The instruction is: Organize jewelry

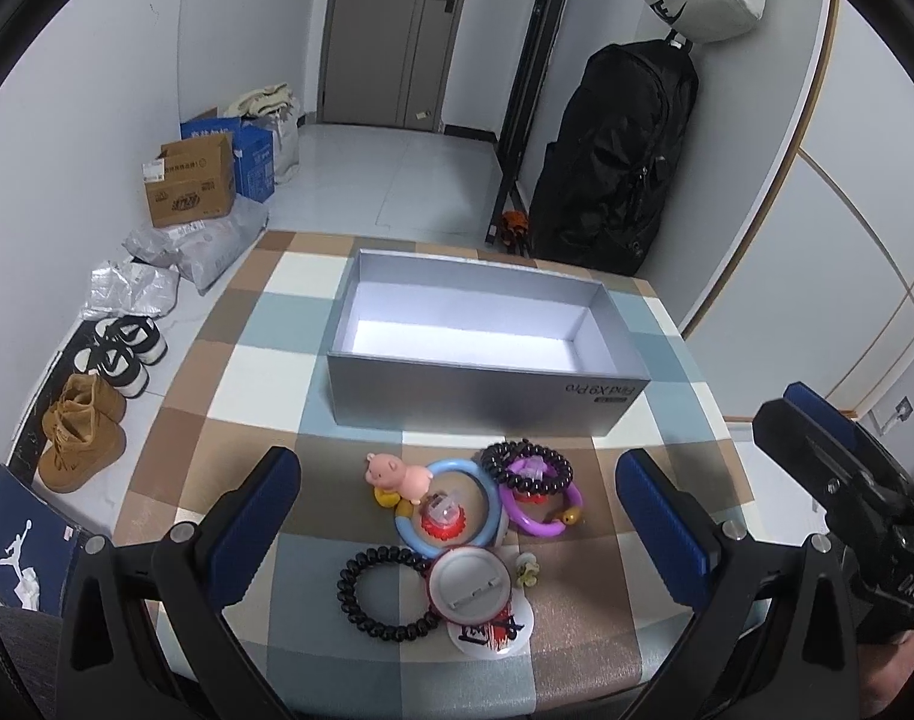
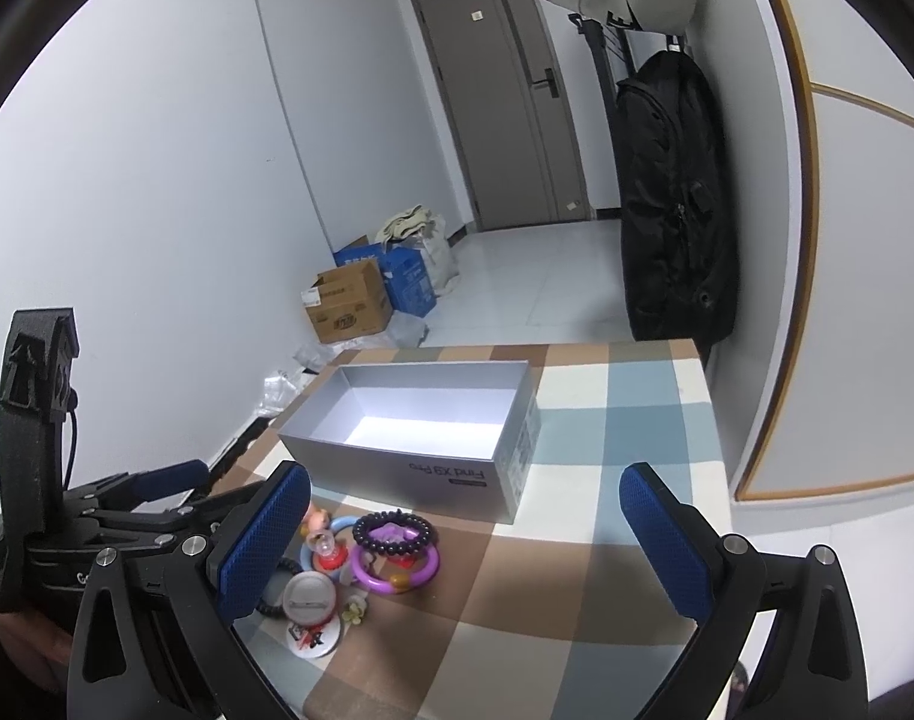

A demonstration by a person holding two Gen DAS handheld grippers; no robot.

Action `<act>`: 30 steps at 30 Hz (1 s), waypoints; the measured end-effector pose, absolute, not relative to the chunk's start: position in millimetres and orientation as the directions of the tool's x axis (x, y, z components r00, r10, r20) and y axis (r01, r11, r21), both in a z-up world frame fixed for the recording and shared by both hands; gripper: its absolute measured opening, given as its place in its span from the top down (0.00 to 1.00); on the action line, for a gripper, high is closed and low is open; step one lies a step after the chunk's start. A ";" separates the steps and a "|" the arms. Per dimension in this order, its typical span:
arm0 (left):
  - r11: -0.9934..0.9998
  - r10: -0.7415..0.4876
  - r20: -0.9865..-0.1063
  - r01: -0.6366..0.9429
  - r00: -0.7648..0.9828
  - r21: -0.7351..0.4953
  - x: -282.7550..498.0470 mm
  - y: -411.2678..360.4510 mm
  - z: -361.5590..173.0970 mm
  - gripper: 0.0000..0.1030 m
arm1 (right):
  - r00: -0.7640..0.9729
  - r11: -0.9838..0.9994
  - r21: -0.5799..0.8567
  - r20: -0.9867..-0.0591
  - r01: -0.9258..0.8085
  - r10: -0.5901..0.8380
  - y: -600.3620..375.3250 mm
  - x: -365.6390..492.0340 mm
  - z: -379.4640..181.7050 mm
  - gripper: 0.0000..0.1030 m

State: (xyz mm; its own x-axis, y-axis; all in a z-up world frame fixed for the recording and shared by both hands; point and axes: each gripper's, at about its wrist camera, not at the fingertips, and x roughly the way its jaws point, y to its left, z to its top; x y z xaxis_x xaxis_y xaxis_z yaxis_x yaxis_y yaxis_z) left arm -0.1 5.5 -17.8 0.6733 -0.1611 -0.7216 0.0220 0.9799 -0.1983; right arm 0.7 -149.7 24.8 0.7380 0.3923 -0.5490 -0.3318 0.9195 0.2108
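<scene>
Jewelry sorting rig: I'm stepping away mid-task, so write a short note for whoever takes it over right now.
Left claw: open, empty, poised above the pile.
Right claw: open, empty, to the right of the pile.
Grey box: on the checkered table, lid off, nothing inside.
Pile, in front of the box: pink pig charm, blue ring, purple ring, dark bead bracelet, black coil hair tie, round badges, small flower piece.
Done: nothing boxed yet.
Left: move every piece into the box.
</scene>
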 end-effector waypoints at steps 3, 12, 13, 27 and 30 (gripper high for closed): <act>0.978 -0.176 -0.731 0.030 0.659 -0.208 -2.0 8.8 -20.4 0.01 | 0.733 0.924 0.195 -0.565 -0.328 0.379 -147.9 1.6 23.3 0.00; 0.953 -0.227 -0.764 -0.024 0.604 -0.303 2.6 43.0 -32.1 0.01 | 0.597 0.885 0.274 -0.658 -0.377 0.458 -138.0 11.3 6.7 0.00; 0.945 -0.235 -0.765 -0.044 0.599 -0.324 3.4 49.7 -33.5 0.01 | 0.578 0.878 0.285 -0.667 -0.384 0.470 -136.1 11.6 3.9 0.00; 0.899 -0.230 -0.808 -0.199 0.542 -0.389 16.0 89.3 -48.8 0.01 | 0.334 0.757 0.345 -0.741 -0.555 0.583 -71.0 -3.5 -29.9 0.23; 0.907 -0.215 -0.815 -0.199 0.538 -0.370 15.3 93.1 -49.1 0.01 | 0.329 0.744 0.304 -0.753 -0.595 0.571 -55.9 -6.1 -33.1 0.26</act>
